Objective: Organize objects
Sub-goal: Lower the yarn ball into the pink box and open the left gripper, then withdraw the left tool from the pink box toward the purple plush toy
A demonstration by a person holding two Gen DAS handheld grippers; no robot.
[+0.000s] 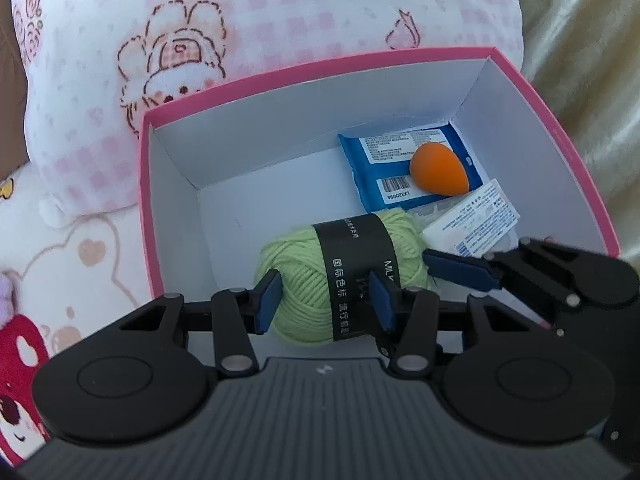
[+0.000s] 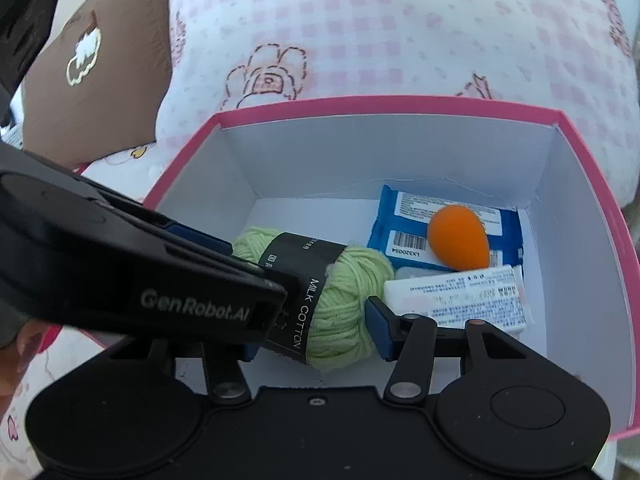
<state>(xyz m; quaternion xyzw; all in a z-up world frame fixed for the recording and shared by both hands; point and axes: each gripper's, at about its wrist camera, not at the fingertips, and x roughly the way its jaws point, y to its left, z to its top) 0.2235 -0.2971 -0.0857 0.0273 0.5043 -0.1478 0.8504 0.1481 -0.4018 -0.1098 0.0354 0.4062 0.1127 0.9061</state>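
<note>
The box [image 1: 532, 92] is made of smooth card, pink outside and matt white inside. The ball of yarn [image 1: 296, 280] is seen to be soft, fuzzy green thread, wrapped in a smooth black paper band [image 1: 356, 256], and the orange sponge [image 1: 438, 168] looks matt and soft on a shiny blue plastic pack [image 1: 372, 184]. The pillow [image 1: 280, 12] is covered in fluffy pink-checked cloth.
</note>
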